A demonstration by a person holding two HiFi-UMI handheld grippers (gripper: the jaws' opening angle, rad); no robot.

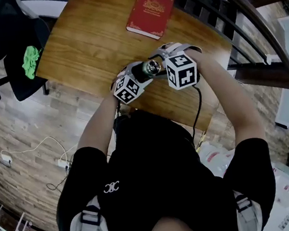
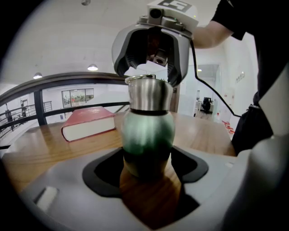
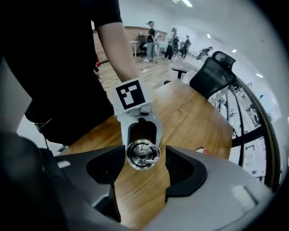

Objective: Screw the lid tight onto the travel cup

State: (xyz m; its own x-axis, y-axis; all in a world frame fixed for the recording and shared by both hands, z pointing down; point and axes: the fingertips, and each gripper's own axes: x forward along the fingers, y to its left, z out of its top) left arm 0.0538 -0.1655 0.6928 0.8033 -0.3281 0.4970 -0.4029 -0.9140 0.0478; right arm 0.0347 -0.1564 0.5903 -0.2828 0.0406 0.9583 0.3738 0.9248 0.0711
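Left gripper (image 2: 146, 166) squeezes travel cup (image 2: 148, 131) low. Right gripper (image 3: 143, 159) jaws apart round lid (image 3: 142, 153), maybe just touching. Pinch lid, twist level, keep cup steady.

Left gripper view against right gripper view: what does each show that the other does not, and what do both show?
Only the left gripper view: the green rounded cup body from the side, between the left gripper's jaws, and a red hardcover book. Only the right gripper view: the metal ring atop the steel lid and a black office chair. Both: that lid and the wooden table.
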